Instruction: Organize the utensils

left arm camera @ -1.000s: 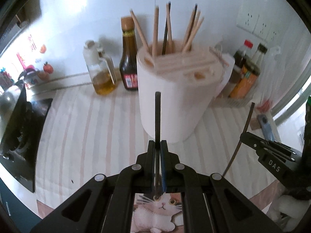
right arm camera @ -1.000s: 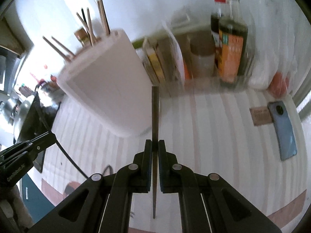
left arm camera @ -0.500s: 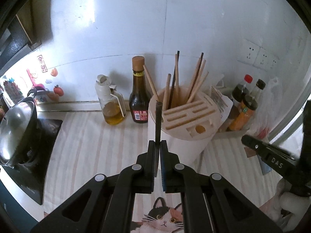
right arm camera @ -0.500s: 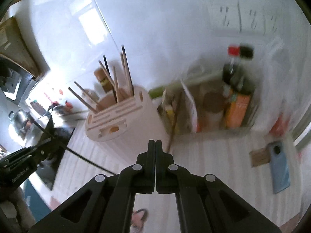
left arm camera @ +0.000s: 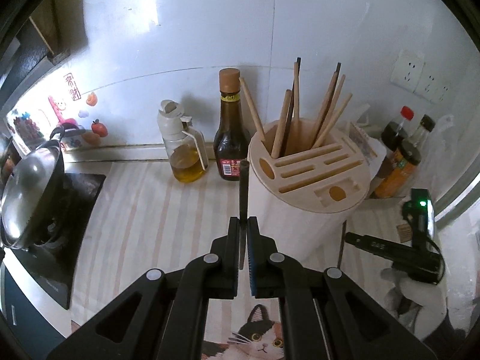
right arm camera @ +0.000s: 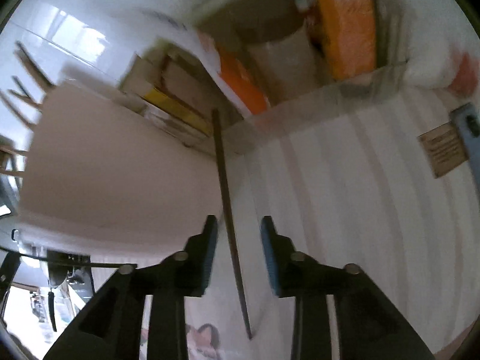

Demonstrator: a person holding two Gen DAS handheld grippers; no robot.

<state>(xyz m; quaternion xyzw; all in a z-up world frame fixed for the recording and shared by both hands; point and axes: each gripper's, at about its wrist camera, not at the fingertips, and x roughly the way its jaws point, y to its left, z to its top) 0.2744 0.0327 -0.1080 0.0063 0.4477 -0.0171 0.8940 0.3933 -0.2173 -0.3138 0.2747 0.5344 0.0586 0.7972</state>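
**Right tool lets go beside the holder**

The right tool [right arm camera: 237, 225] has just been opening; its pads stand apart with a dark chopstick [right arm camera: 228, 210] between them, touching neither, so it is released. That chopstick leans on the bench [right arm camera: 345, 195] just beside the holder [right arm camera: 114, 162], not in it, and will probably need regrasping. Half a second ago the right tool was clenched and higher, above the holder. The left tool [left arm camera: 243, 225] is clenched on another dark chopstick [left arm camera: 243, 186], its tip near the holder's [left arm camera: 309, 180] slotted top, not yet inserted.
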